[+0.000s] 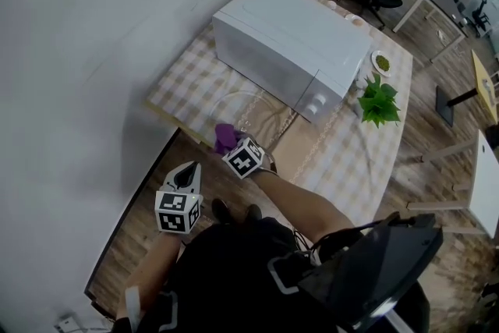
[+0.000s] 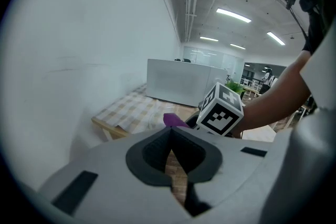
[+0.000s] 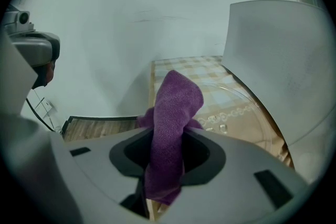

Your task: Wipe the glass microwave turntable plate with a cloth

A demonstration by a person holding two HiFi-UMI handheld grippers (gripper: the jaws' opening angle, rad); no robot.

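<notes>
Glass turntable plate [image 3: 239,105] lies on the checked bench [image 1: 187,82], just in front of the microwave [image 1: 288,43], wipe not yet begun.
We judge this the approach step. The purple cloth [image 3: 173,107] is pinched in the right tongs [image 3: 167,157] near the plate's near rim, and appears clear of the glass. The next move calls for lowering the cloth onto the plate and sweeping across it. The left tongs [image 2: 169,139] are pressed together on nothing, off the bench edge. Only the right gripper view shows the grip on the cloth and the plate's clear rim. Only the head view shows both grippers against the bench.
</notes>
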